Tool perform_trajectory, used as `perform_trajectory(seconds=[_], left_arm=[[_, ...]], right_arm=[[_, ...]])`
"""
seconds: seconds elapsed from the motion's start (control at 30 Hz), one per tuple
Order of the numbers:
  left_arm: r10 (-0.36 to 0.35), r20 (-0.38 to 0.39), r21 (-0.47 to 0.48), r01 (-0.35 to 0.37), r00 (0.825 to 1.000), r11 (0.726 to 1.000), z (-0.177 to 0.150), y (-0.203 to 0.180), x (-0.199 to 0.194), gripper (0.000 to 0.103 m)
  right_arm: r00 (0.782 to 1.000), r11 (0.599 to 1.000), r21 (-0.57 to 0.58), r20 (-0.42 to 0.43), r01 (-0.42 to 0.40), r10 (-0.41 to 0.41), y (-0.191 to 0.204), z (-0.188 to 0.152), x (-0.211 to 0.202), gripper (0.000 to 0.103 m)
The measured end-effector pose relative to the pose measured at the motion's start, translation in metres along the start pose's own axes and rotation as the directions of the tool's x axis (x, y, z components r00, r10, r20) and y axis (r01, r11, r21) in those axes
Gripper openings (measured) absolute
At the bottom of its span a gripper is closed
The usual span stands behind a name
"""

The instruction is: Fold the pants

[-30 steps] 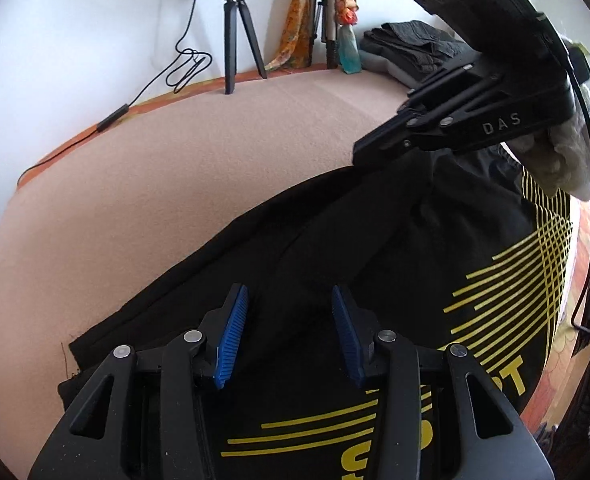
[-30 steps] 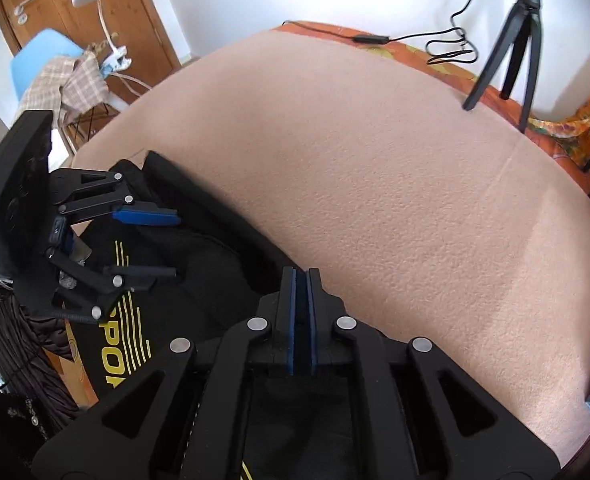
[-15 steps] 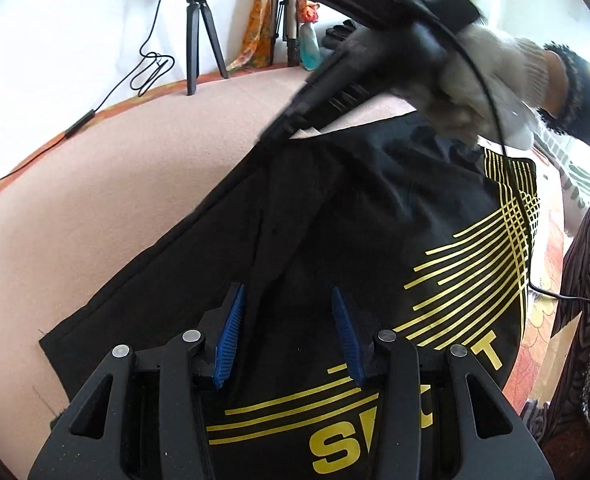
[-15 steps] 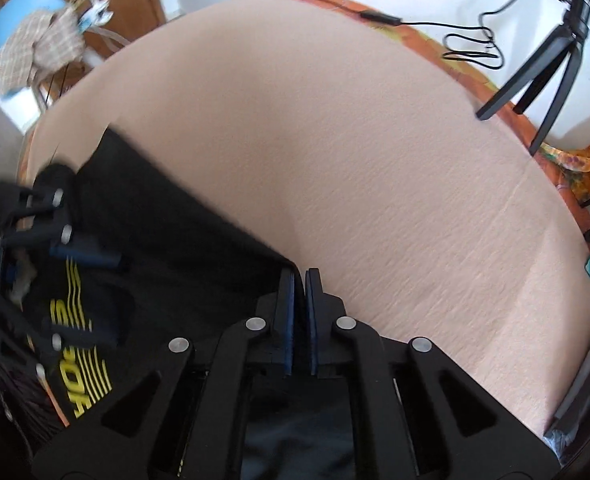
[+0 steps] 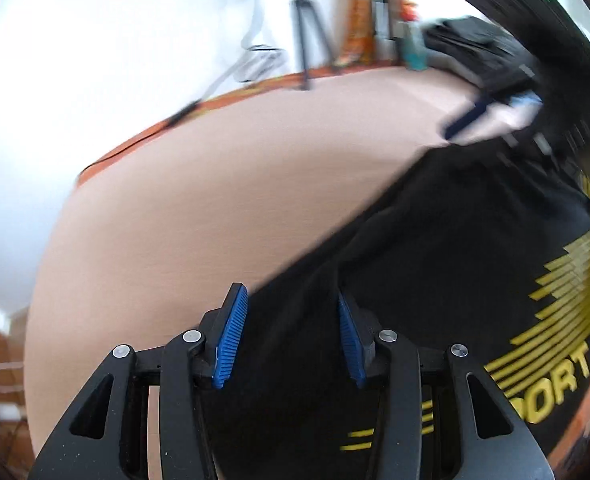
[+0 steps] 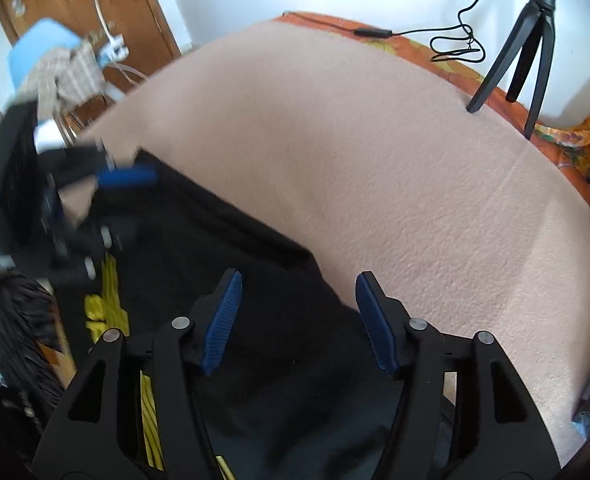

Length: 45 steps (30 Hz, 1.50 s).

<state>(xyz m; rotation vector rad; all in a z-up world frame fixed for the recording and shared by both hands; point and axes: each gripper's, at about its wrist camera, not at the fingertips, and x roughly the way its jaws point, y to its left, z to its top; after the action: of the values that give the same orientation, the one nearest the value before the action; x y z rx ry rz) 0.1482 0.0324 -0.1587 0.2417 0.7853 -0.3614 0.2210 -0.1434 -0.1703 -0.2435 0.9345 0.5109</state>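
Note:
Black pants (image 5: 435,264) with yellow stripes and lettering lie spread on a pink blanket (image 5: 215,184); they also show in the right wrist view (image 6: 255,280). My left gripper (image 5: 291,332) is open and empty, just above the pants' near part by their edge. My right gripper (image 6: 297,320) is open and empty above the pants' far edge. It shows blurred at the top right of the left wrist view (image 5: 491,112). The left gripper appears blurred at the left of the right wrist view (image 6: 107,200).
A black tripod (image 6: 527,44) and a coiled cable (image 6: 455,44) stand at the blanket's far edge on an orange cloth (image 6: 555,136). A pile of dark clothes (image 5: 467,44) and a teal bottle (image 5: 415,48) sit at the back. A blue chair (image 6: 43,48) stands beyond the bed.
My right gripper has opened and let go of the pants' edge, which now lies flat. My left gripper has shifted toward the pants' edge and stays open.

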Motion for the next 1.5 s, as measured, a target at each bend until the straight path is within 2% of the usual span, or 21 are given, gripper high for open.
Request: perform_trajectory(seconds=[0.1,0.13,0.17,0.27,0.37,0.4,0.5,0.6,0.67,0.7,0.8,0.87,1.07,1.13,1.23,1.33,1.43,1.47,1.5], left_arm=[[0.035,0.001,-0.093,-0.035,0.999,0.995,-0.002,0.029,-0.001,0.043],[0.034,0.007,-0.111,-0.033,0.999,0.993,-0.002,0.036,-0.003,0.043],[0.036,0.016,-0.127,-0.034,0.999,0.991,-0.003,0.041,-0.007,0.043],[0.03,0.043,-0.165,-0.022,0.999,0.986,-0.006,0.052,-0.02,0.043],[-0.025,0.066,-0.237,0.04,0.998,0.971,-0.013,0.065,-0.035,0.05],[-0.018,0.1,-0.226,0.04,0.995,0.973,-0.016,0.07,-0.041,0.051],[-0.094,0.138,-0.326,0.135,0.986,0.936,-0.027,0.075,-0.059,0.055],[-0.181,0.169,-0.443,0.239,0.969,0.864,-0.043,0.076,-0.073,0.057],[-0.209,0.166,-0.491,0.265,0.964,0.83,-0.056,0.072,-0.077,0.057],[-0.255,0.171,-0.407,0.304,0.952,0.861,-0.065,0.069,-0.08,0.057],[-0.26,0.131,-0.447,0.291,0.957,0.846,-0.091,0.06,-0.086,0.057],[-0.271,0.12,-0.493,0.294,0.955,0.819,-0.108,0.058,-0.089,0.057],[-0.306,0.162,-0.644,0.336,0.938,0.687,-0.149,0.056,-0.109,0.057],[-0.325,0.18,-0.665,0.359,0.928,0.655,-0.153,0.048,-0.112,0.057],[-0.309,0.18,-0.684,0.344,0.934,0.643,-0.157,0.043,-0.112,0.057],[-0.292,0.137,-0.739,0.293,0.947,0.607,-0.16,0.044,-0.104,0.057],[-0.245,0.11,-0.746,0.242,0.963,0.62,-0.164,0.046,-0.102,0.057],[-0.244,0.112,-0.754,0.242,0.963,0.611,-0.167,0.047,-0.1,0.057],[-0.261,0.121,-0.765,0.257,0.958,0.591,-0.17,0.049,-0.097,0.057]], right_arm=[[1.0,1.0,-0.006,-0.021,-0.003,0.003,0.004,-0.001,0.012,0.061],[1.0,1.0,-0.001,-0.012,0.01,-0.01,0.002,-0.001,0.014,0.048],[1.0,1.0,0.011,-0.013,0.023,-0.023,0.0,0.0,0.015,0.039],[0.999,0.997,0.062,-0.011,0.045,-0.045,-0.011,0.003,0.019,0.039],[0.993,0.99,0.08,0.007,0.114,-0.115,-0.013,0.007,0.019,0.039],[0.993,0.989,0.1,0.014,0.113,-0.115,-0.016,0.008,0.017,0.039],[0.994,0.986,0.134,0.039,0.099,-0.105,-0.017,0.003,0.007,0.04],[0.992,0.985,0.157,0.096,0.068,-0.083,-0.011,-0.002,-0.013,0.042],[0.989,0.984,0.168,0.129,0.053,-0.075,-0.006,-0.007,-0.028,0.043],[0.987,0.985,0.169,0.149,0.037,-0.063,-0.001,-0.01,-0.037,0.043],[0.979,0.988,0.151,0.199,0.013,-0.044,0.019,-0.025,-0.064,0.044],[0.975,0.991,0.136,0.221,0.005,-0.036,0.035,-0.036,-0.077,0.046],[0.963,0.988,0.147,0.271,-0.048,0.006,0.061,-0.067,-0.106,0.047],[0.96,0.988,0.146,0.282,-0.049,0.006,0.067,-0.073,-0.111,0.047],[0.953,0.985,0.155,0.302,-0.069,0.019,0.072,-0.082,-0.119,0.047],[0.945,0.98,0.173,0.326,-0.098,0.037,0.072,-0.086,-0.123,0.048],[0.942,0.981,0.165,0.334,-0.097,0.037,0.075,-0.089,-0.125,0.048],[0.941,0.982,0.162,0.335,-0.1,0.04,0.076,-0.09,-0.126,0.048],[0.941,0.982,0.159,0.337,-0.103,0.044,0.076,-0.092,-0.127,0.048]])
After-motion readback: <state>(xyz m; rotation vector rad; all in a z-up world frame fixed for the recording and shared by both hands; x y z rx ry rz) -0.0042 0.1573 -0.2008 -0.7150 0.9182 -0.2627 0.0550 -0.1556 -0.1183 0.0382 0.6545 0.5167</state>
